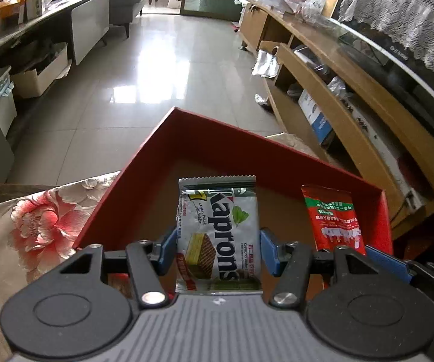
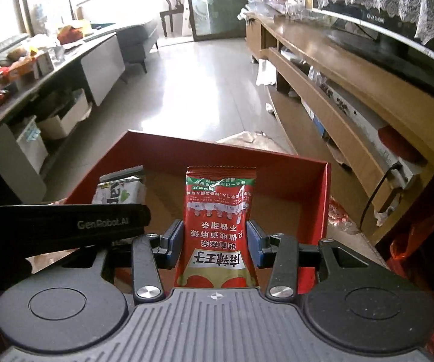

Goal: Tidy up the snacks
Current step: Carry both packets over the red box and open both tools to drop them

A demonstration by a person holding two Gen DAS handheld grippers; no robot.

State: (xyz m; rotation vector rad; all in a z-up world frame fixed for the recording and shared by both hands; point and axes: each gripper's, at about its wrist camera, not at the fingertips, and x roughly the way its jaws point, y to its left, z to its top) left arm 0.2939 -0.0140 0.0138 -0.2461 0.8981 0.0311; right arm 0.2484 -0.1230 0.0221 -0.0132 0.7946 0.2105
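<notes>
My left gripper [image 1: 218, 249] is shut on a silver and green Kaprons wafer packet [image 1: 218, 226] and holds it upright over the red cardboard box [image 1: 205, 132]. My right gripper [image 2: 215, 242] is shut on a red spicy-snack packet [image 2: 217, 226], also upright over the same box [image 2: 247, 160]. In the left wrist view the red packet [image 1: 333, 217] shows to the right. In the right wrist view the wafer packet [image 2: 120, 190] and the black body of the left gripper [image 2: 66, 226] show to the left. The box floor is brown and bare where it shows.
The box rests on a table with a floral cloth [image 1: 36, 220]. A long wooden TV cabinet [image 1: 352, 96] runs along the right. A grey counter [image 1: 21, 33] with clutter and boxes stands left. A glossy tiled floor [image 1: 156, 69] lies beyond.
</notes>
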